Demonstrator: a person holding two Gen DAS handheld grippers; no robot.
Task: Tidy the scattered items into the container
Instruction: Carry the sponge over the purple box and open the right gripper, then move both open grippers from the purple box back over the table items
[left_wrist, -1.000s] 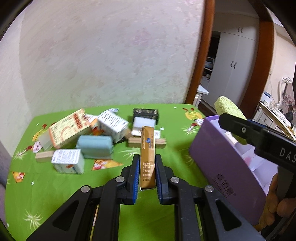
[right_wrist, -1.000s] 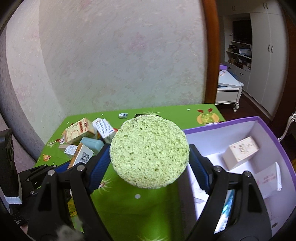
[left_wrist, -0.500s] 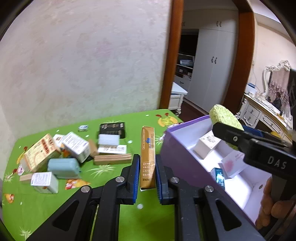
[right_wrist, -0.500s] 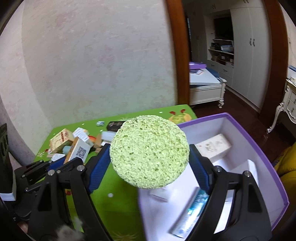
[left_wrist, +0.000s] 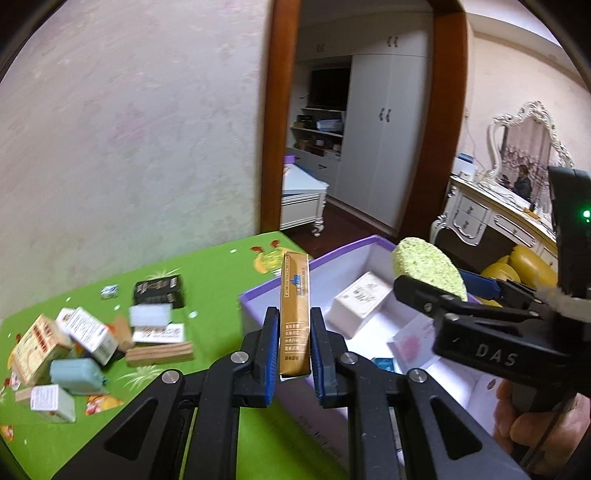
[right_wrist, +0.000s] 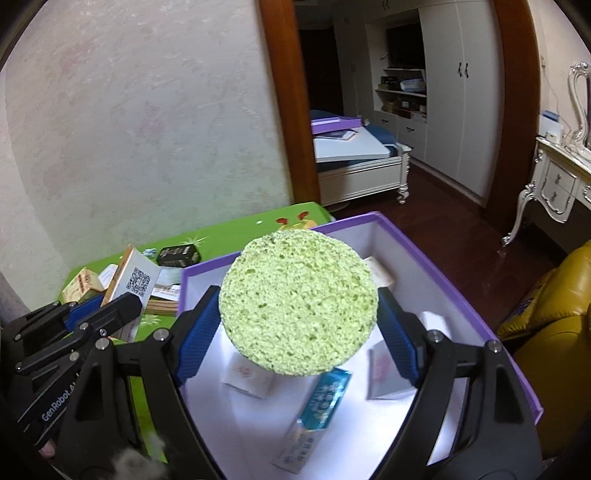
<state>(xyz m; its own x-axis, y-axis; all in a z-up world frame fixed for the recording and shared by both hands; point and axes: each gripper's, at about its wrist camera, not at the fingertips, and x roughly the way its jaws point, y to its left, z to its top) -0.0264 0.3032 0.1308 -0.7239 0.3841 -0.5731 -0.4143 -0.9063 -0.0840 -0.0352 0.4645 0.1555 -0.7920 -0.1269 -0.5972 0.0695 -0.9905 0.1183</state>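
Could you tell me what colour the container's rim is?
Purple rim, white inside; clearest in the right wrist view.

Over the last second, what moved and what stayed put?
Both grippers swung from the table toward the purple box. The right gripper now holds the green sponge above the box interior; the left gripper brought the tan box to the box's near wall. Both grips stayed shut; nothing was released. The scattered pile is unchanged.

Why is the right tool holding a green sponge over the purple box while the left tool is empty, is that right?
Not quite. The left tool isn't empty: it grips a tall gold box, as the left wrist view shows. The right tool does hold the green sponge over the purple box.
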